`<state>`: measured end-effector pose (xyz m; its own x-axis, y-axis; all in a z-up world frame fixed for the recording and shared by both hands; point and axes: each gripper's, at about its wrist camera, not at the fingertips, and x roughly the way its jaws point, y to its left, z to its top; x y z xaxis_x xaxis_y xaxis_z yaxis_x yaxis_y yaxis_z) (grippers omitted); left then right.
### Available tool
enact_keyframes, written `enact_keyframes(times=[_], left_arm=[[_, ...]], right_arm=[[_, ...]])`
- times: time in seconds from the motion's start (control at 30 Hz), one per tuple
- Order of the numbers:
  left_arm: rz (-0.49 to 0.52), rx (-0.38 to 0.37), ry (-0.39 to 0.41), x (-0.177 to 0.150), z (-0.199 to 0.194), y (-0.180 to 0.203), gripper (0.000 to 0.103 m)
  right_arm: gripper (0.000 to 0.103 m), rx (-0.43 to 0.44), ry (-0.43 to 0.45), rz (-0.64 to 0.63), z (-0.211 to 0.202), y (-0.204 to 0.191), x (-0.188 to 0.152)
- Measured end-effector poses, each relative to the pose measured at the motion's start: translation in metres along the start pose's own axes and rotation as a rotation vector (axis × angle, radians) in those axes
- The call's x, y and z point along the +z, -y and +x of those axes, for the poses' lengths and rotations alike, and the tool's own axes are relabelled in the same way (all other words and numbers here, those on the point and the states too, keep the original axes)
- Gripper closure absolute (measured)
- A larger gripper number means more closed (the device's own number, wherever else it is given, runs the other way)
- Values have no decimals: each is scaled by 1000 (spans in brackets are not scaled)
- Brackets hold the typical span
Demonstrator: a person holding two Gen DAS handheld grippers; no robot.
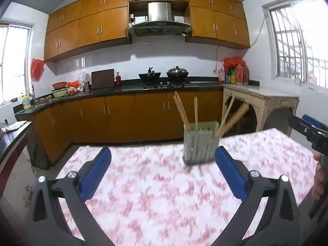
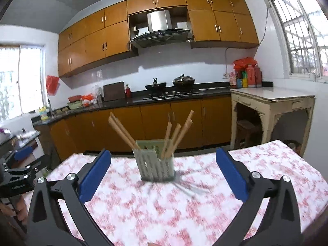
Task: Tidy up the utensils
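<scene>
left wrist view: left claw (image 1: pixel 163 171) spread wide, empty; right claw (image 2: pixel 163 173) likewise. chopstick holder (image 2: pixel 156 166) stands near table (image 2: pixel 266 164) far edge, chopsticks (image 2: pixel 174 136) splayed. risk: a claw clips the leaning sticks, tips the holder off that edge.

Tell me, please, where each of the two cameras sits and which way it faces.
Left wrist: on the left gripper, looking along its open blue fingers over the floral table toward the kitchen counter; the right gripper and a hand show at the right edge.
Right wrist: on the right gripper, facing likewise; the left gripper shows at the left edge.
Shared: the green holder with wooden chopsticks, the stove and cabinets.
</scene>
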<state>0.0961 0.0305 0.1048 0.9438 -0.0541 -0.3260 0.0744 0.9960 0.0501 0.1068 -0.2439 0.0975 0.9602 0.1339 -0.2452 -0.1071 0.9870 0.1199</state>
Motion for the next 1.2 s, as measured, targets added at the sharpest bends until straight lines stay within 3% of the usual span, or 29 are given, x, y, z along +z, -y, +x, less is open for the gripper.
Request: enact_keyframes(times=[0.23, 0.6, 0.77, 1.2], left_arm=[[-28, 16, -16, -51, -35, 5, 4], [-73, 38, -79, -104, -50, 14, 4], [-83, 38, -107, -118, -51, 14, 4], [-73, 32, -81, -127, -60, 21, 4]], right_arm=[[2, -16, -8, -76, -32, -14, -46], [2, -7, -106, -51, -49, -18, -105], [2, 1, -118, -50, -57, -18, -116], [2, -16, -105, -13, -66, -17, -123]])
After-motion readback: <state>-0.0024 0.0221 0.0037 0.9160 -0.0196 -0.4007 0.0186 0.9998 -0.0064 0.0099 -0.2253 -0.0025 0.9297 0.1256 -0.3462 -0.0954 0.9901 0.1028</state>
